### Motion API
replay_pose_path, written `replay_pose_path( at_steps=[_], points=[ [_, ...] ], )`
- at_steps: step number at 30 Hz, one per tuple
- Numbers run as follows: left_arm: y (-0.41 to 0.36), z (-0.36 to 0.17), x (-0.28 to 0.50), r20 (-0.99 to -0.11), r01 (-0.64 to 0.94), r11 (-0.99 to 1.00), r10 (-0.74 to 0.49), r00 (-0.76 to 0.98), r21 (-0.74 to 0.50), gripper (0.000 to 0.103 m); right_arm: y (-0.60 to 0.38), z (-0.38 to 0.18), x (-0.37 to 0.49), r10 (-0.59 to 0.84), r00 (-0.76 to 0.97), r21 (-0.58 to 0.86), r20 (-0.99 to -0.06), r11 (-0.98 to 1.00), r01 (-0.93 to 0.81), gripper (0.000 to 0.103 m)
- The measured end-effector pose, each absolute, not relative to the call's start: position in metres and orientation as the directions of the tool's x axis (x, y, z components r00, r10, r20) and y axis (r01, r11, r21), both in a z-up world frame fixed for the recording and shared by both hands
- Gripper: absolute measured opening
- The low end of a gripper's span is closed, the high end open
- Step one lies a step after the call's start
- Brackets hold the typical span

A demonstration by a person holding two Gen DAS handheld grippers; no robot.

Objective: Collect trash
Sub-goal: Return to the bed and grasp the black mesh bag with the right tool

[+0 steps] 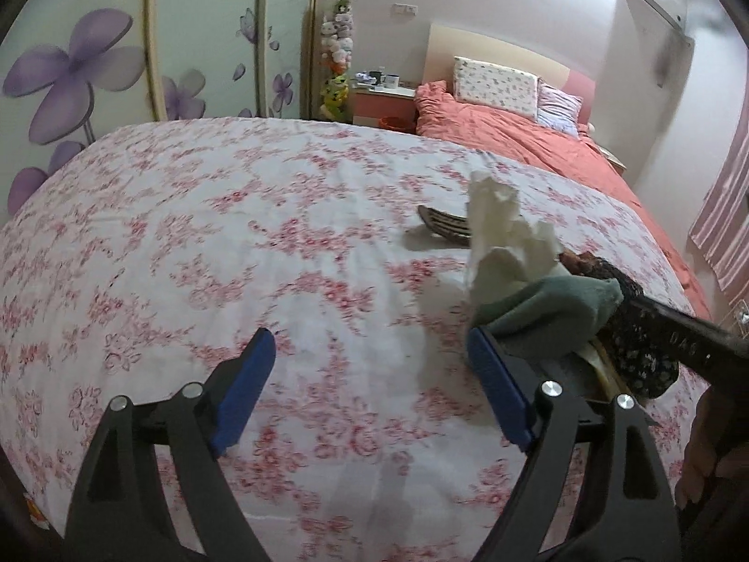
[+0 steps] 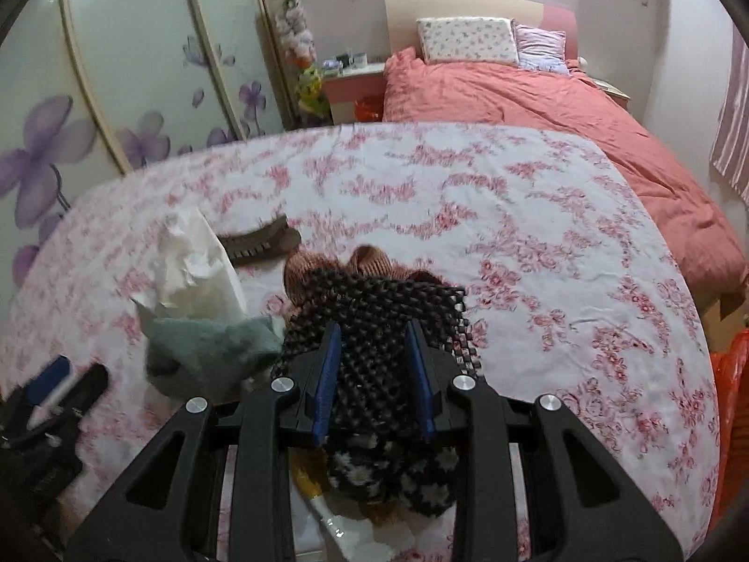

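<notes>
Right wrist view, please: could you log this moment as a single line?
right hand-held gripper: shut on black knitted fabric | left hand-held gripper: open, nothing between pads | white tissue, green cloth: beside fabric | over floral bedspread

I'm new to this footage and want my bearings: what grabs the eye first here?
The right gripper stands out first, clamped on a black knobbly mesh item over the pink-flowered bedspread. Beside it, to the left, rise a crumpled white tissue and a grey-green cloth, close by the open, empty left gripper. Behind the tissue a dark comb-like item lies on the bedspread.
</notes>
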State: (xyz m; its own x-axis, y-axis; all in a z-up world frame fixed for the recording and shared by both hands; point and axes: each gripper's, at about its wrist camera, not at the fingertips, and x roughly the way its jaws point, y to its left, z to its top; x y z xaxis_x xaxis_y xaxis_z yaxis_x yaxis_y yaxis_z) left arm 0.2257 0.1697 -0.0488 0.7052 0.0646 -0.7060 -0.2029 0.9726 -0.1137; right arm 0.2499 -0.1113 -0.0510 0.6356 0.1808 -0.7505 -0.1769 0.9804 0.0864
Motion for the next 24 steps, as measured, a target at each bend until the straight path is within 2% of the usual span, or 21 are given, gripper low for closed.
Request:
replay_pose_path(
  at_steps=[2, 4, 15, 17, 18, 19, 21, 22, 24],
  points=[
    [0.173, -0.050, 0.225, -0.707, -0.208, 0.971, 0.063, 0.704, -0.120, 0.083, -0.111, -0.051, 0.247, 0.173, 0.639, 0.068, -0.750, 0.980, -0.186, 0.017],
    [0.174, -0.052, 0.226, -0.710, -0.207, 0.970, 0.058, 0.702, -0.126, 0.082, -0.112, -0.050, 0.244, 0.166, 0.647, 0.055, -0.744, 0.981, -0.187, 0.001],
    [0.146, -0.053, 0.230, -0.714, -0.141, 0.980, -0.001, 0.700, -0.140, 0.082, -0.132, -0.032, 0.233, 0.217, 0.695, 0.126, -0.685, 0.975, -0.181, 0.001],
    [0.143, -0.053, 0.229, -0.715, -0.137, 0.981, -0.003, 0.699, -0.139, 0.082, -0.125, -0.034, 0.237, 0.228, 0.676, 0.122, -0.701, 0.972, -0.201, 0.014],
    [0.142, -0.053, 0.229, -0.715, -0.136, 0.981, -0.003, 0.699, -0.137, 0.082, -0.120, -0.036, 0.239, 0.222, 0.670, 0.111, -0.708, 0.972, -0.205, 0.040],
    [0.141, -0.053, 0.229, -0.716, -0.136, 0.981, -0.002, 0.698, -0.135, 0.082, -0.115, -0.040, 0.241, 0.207, 0.671, 0.091, -0.712, 0.975, -0.204, 0.058],
    [0.141, -0.053, 0.229, -0.717, -0.138, 0.981, 0.000, 0.697, -0.133, 0.082, -0.109, -0.049, 0.245, 0.193, 0.657, 0.071, -0.728, 0.976, -0.208, 0.058],
    [0.142, -0.053, 0.229, -0.718, -0.139, 0.981, 0.002, 0.696, -0.133, 0.082, -0.107, -0.055, 0.248, 0.185, 0.645, 0.063, -0.741, 0.976, -0.207, 0.046],
    [0.143, -0.053, 0.229, -0.718, -0.141, 0.981, 0.003, 0.696, -0.133, 0.082, -0.108, -0.061, 0.248, 0.172, 0.644, 0.051, -0.746, 0.978, -0.202, 0.035]
  ],
)
